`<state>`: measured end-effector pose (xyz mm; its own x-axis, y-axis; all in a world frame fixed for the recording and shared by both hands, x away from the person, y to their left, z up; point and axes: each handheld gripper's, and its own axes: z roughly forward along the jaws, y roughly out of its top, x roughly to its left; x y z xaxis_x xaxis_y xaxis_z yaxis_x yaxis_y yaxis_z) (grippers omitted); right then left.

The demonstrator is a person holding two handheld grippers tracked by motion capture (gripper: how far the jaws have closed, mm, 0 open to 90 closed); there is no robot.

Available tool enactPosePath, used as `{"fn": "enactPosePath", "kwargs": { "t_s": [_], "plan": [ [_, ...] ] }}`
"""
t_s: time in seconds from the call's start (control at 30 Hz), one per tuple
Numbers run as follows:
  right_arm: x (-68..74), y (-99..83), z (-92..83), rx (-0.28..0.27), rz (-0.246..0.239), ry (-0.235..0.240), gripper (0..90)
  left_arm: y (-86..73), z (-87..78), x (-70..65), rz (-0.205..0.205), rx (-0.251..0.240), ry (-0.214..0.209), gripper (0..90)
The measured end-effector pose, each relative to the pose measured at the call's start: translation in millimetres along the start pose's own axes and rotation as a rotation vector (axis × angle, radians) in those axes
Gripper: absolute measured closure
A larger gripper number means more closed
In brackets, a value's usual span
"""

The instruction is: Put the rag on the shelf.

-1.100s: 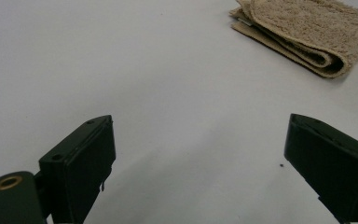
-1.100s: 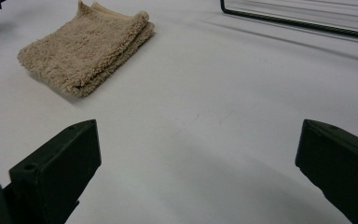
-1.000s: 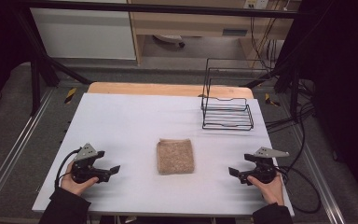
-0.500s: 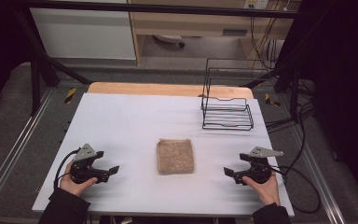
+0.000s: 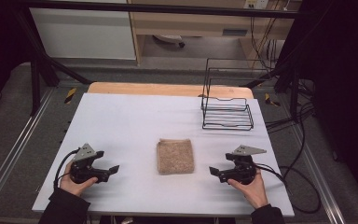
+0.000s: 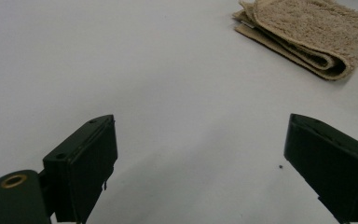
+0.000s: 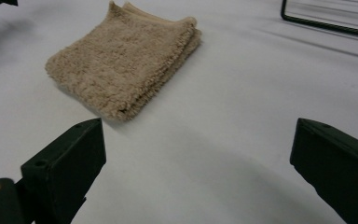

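A folded tan towel [image 5: 175,156] lies flat on the white table [image 5: 135,121], near its front middle. It also shows as the towel [image 6: 307,32] at the upper right of the left gripper view and as the towel [image 7: 126,58] at the upper left of the right gripper view. My left gripper [image 5: 112,170] rests at the front left, jaws wide apart and empty, pointing right toward the towel. My right gripper [image 5: 213,171] sits at the front right, open and empty, a short way right of the towel's front corner.
A black wire rack [image 5: 227,105] stands at the back right of the table; its base wire [image 7: 326,21] crosses the top right of the right gripper view. Cables [image 5: 289,179] trail off the table's right side. A wooden edge [image 5: 168,88] runs along the back.
My right gripper has slid left along the table toward the towel. The left gripper has stayed where it was.
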<state>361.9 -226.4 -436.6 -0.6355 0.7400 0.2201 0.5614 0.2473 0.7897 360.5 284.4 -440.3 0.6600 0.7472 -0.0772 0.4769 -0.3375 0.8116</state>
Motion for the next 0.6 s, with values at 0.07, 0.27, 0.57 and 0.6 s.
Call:
{"fn": "enactPosePath", "kwargs": {
  "t_s": [0.07, 0.27, 0.57, 0.6],
  "plan": [
    [5.7, 2.6, 5.1, 0.009, -0.004, 0.009, 6.9, -0.1, 0.0, 0.2, -0.001, 0.001, 0.002, 9.4],
    [19.7, 7.0, 23.3, 0.03, -0.02, 0.029, 14.3, -0.4, 0.0, 0.6, -0.005, 0.0, 0.01, 9.3],
    [38.2, 10.0, 43.5, 0.037, -0.045, 0.03, 37.9, -0.8, -0.3, 1.5, -0.007, 0.001, 0.014, 9.4],
    [39.8, 10.1, 45.7, 0.035, -0.047, 0.033, 40.3, -0.8, -0.4, 1.7, -0.007, 0.001, 0.015, 9.7]
  ]
}}
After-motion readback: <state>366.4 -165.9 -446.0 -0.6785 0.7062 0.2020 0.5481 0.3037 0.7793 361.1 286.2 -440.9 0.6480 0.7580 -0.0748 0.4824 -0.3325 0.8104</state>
